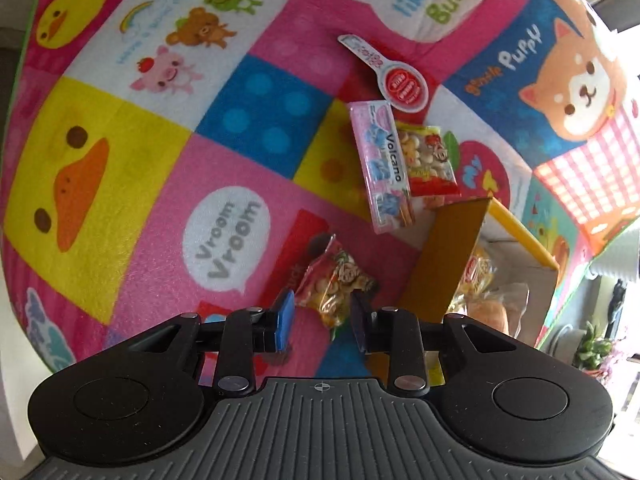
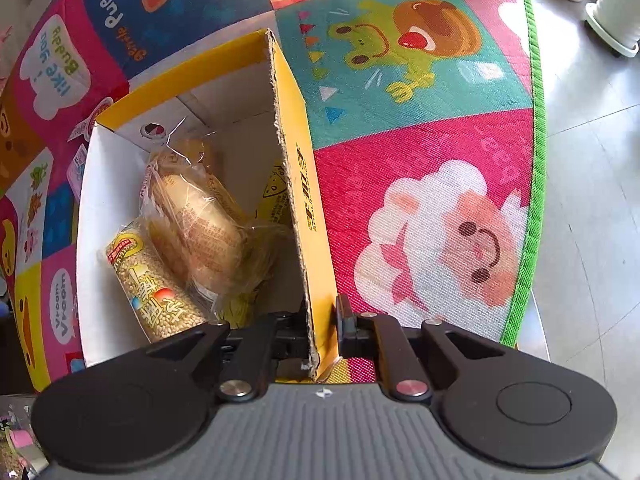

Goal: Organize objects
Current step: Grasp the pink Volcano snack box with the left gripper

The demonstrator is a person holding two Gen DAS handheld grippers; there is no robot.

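Your cartoon play mat ends at a green edge at 3 o'clock. Your right gripper clamps the yellow box wall; your left gripper straddles a snack bag, jaws part-open.

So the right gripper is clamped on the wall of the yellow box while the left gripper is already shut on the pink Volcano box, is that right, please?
Not quite. The left gripper is open around a red snack bag, not shut on the pink Volcano box, which lies untouched farther off on the mat, as the left wrist view shows. The right gripper does clamp the wall of the yellow box.
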